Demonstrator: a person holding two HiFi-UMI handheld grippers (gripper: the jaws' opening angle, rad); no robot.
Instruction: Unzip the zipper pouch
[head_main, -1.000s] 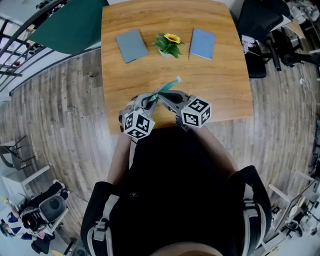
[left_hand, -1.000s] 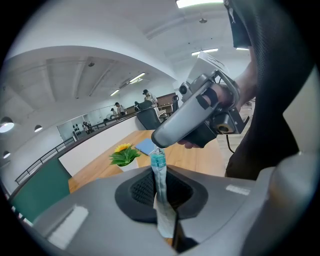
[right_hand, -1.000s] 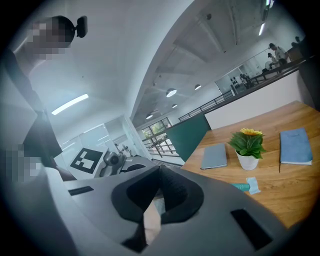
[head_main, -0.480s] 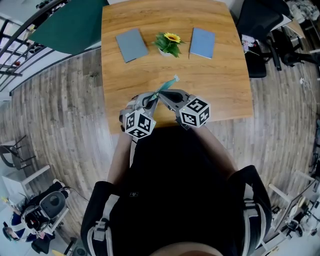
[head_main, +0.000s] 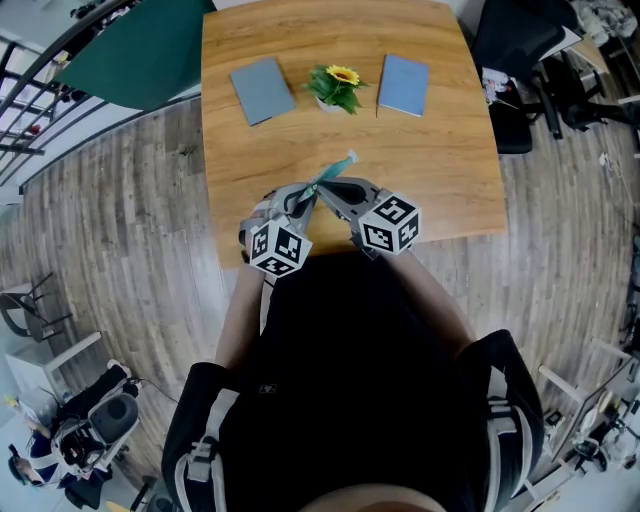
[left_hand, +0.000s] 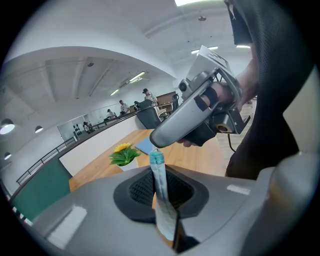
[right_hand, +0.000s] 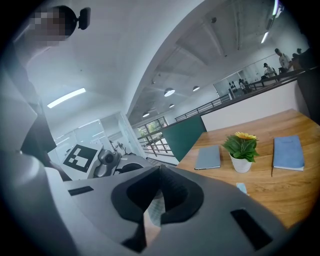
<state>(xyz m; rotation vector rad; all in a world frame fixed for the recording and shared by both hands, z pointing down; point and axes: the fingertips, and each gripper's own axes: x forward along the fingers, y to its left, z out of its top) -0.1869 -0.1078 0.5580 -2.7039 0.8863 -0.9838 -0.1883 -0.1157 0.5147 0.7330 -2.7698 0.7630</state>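
Wood grain runs across the table (head_main: 440, 160) that fills the upper middle of the head view. Just above its near edge, the two grippers meet nose to nose. The zipper pouch (head_main: 333, 173) is held off the tabletop between them, a thin strip slanting toward the upper right, its teal end uppermost.

The left gripper (head_main: 302, 201) is clenched on the pouch. In the left gripper view the pale edge of the pouch stands upright in the middle of the frame, pinched between the dark pads (left_hand: 137, 190), and the teal tip rises clear of them.

The right gripper (head_main: 334, 192) is also clamped tight, on a thin pale part of the pouch. Whether that is the pull or the fabric cannot be told. In the left gripper view its nose touches the teal tip.

At the far edge of the table sits a potted sunflower (head_main: 336, 88), between two grey-blue notebooks (head_main: 263, 90), one at each side.
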